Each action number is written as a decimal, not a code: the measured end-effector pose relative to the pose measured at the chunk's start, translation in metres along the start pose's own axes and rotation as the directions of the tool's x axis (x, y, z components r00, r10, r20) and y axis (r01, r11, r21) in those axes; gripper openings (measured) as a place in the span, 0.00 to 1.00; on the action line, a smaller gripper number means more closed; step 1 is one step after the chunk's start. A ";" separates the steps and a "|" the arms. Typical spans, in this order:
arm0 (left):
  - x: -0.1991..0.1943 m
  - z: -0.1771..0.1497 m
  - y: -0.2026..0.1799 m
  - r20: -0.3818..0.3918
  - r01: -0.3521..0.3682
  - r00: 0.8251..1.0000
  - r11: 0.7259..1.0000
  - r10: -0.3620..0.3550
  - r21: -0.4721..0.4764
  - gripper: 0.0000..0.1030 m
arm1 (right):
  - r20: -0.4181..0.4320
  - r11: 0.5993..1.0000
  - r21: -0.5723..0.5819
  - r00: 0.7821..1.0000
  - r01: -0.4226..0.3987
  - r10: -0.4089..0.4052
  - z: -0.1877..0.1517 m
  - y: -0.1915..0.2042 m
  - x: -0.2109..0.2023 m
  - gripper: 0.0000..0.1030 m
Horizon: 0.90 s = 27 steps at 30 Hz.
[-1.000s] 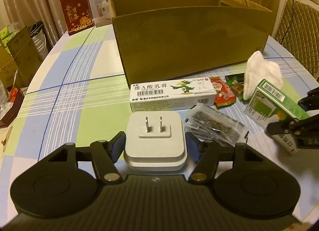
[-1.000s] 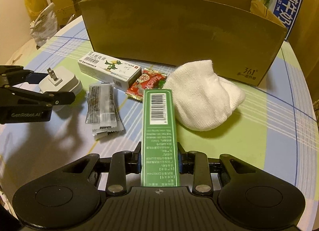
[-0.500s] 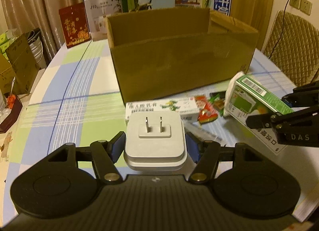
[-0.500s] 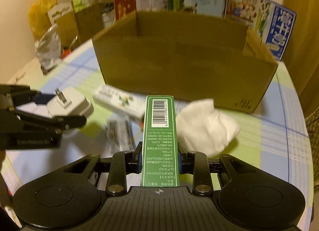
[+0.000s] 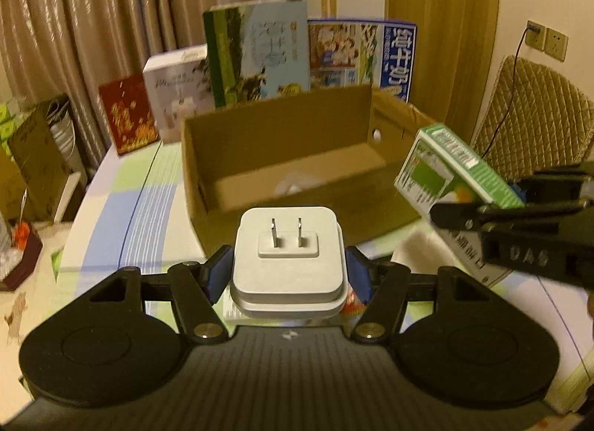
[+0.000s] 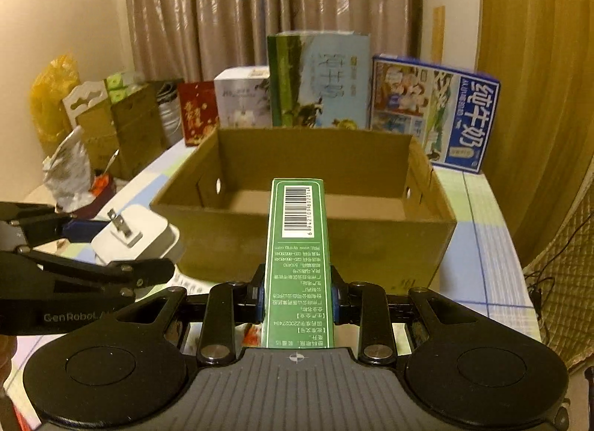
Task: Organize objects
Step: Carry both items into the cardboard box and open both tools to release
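White plug (image 5: 287,258) in left gripper (image 5: 287,276) (green box (image 6: 297,263) in right gripper (image 6: 297,299)).

The worktop (image 6: 479,241), covered in a blue, green and white checked cloth, carries an open brown cardboard box (image 6: 371,245) at its middle. Along its far edge stand a red printed box (image 5: 128,117), a white carton (image 5: 178,96), a tall green-and-blue carton (image 6: 319,80) and a blue milk carton (image 6: 445,115).

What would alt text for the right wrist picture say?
A hand-held gripper clamps a long green box in front of an open cardboard box on a checked tablecloth. At left, another gripper holds a white plug adapter.
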<state>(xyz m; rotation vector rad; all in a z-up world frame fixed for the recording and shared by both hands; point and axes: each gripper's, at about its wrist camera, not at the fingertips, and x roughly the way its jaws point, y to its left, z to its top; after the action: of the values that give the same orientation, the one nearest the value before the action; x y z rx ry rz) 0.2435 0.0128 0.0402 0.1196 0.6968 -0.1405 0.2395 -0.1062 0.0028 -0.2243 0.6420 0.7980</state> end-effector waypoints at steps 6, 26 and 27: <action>0.010 0.023 -0.001 0.016 0.008 1.000 1.000 -0.008 0.014 0.59 | 0.011 0.999 0.046 1.000 0.016 -0.017 0.010 -0.012 0.003 0.27; 0.040 0.053 0.019 0.041 -0.002 0.999 1.000 0.003 -0.030 0.59 | 0.066 0.992 0.111 0.995 0.065 -0.073 0.049 -0.041 0.030 0.27; 0.043 0.057 0.022 0.043 -0.003 0.999 0.999 0.005 -0.037 0.59 | 0.074 0.990 0.124 0.995 0.064 -0.074 0.054 -0.044 0.032 0.27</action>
<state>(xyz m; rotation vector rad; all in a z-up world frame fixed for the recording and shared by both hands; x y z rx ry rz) 0.3153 0.0216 0.0569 0.0826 0.6557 -0.1258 0.3124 -0.0951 0.0238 -0.1033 0.6032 0.6955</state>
